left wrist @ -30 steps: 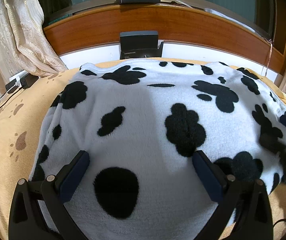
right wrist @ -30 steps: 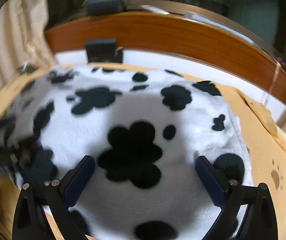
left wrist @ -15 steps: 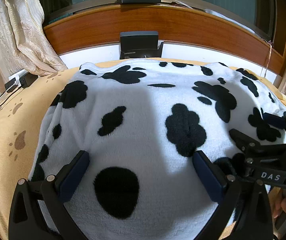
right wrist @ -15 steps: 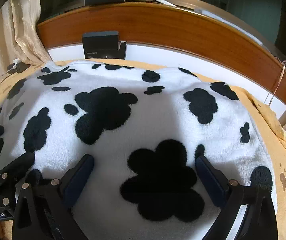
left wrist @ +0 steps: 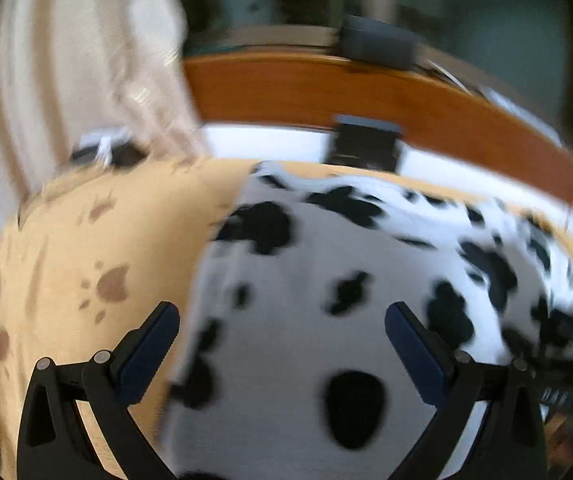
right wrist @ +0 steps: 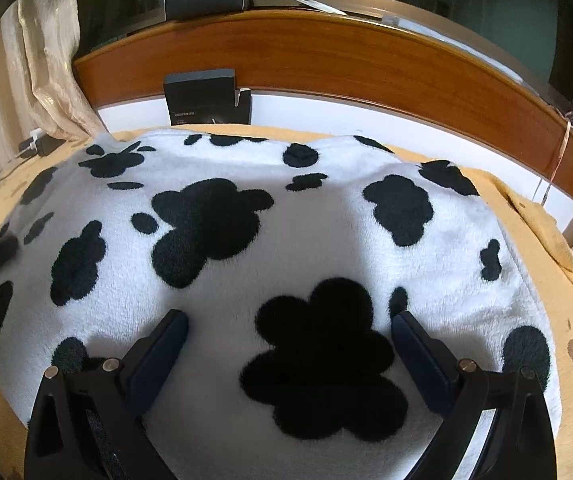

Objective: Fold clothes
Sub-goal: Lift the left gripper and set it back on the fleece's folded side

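Both grippers stand with their jaws wide apart and nothing between them. Right gripper (right wrist: pixel 288 354), at the bottom of its frame, hovers over the cow-print fleece garment (right wrist: pixel 270 240), which fills the middle of that view, spread flat on a yellow paw-print bed cover (right wrist: pixel 566 344). Left gripper (left wrist: pixel 282 344) sits low in its own blurred frame, straddling the garment's left edge (left wrist: pixel 206 280), with bare cover showing at the left of the picture.

Judging by the thick pile, the fleece should be soft, light and limp; it will sag and drape instead of holding a crease, yet the nap ought to give the pads good purchase. Edges and corners look the sensible places to pinch: the left border under the left gripper, and the lower right corner near the right one. Grabbing mid-panel would likely bunch it up. Whether the cloth lies in one layer or two cannot be told.

A wooden headboard (right wrist: pixel 366 64) curves across the top.
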`<state>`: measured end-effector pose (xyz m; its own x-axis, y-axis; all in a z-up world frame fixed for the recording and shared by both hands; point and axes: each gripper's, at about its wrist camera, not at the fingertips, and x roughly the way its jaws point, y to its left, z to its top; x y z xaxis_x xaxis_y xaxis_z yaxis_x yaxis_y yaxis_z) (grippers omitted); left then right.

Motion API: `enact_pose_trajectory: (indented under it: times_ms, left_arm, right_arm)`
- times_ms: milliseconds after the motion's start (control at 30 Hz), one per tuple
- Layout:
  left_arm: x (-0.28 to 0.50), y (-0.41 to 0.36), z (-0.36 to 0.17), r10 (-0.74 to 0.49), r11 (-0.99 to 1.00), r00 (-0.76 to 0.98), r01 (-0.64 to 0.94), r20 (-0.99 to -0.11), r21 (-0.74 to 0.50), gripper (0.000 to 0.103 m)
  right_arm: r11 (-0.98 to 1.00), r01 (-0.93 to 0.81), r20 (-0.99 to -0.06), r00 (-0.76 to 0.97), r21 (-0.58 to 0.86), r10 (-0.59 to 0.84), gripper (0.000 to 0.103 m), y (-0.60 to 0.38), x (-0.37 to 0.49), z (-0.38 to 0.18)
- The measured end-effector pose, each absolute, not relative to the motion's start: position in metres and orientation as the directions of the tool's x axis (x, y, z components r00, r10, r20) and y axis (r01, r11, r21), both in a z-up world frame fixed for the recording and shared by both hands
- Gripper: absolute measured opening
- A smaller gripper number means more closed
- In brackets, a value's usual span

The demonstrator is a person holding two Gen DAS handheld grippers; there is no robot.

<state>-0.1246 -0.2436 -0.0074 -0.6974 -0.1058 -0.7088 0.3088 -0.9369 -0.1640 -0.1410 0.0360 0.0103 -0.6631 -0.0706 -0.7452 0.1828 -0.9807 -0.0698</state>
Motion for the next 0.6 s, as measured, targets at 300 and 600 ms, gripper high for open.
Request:
enact_pose_trajectory:
  times_ms: [300, 600]
  left_arm:
    - [-0.139, -0.268, -0.034, -0.108, -0.931, -0.617, 0.337, -0.779, -0.138, 0.103]
    - [-0.131, -0.234, -0.011, -0.064, -0.963, -0.710, 0.227, -0.701, -0.142, 0.103]
  right_arm:
    - [-0.983, 0.182, -0.733, -0.674, -0.038, -0.096, 0.102, 0.043, -0.138, 0.015]
    - [-0.993, 0.002, -0.659, -0.749, -0.117, 0.076, 0.102, 0.089, -0.141, 0.031]
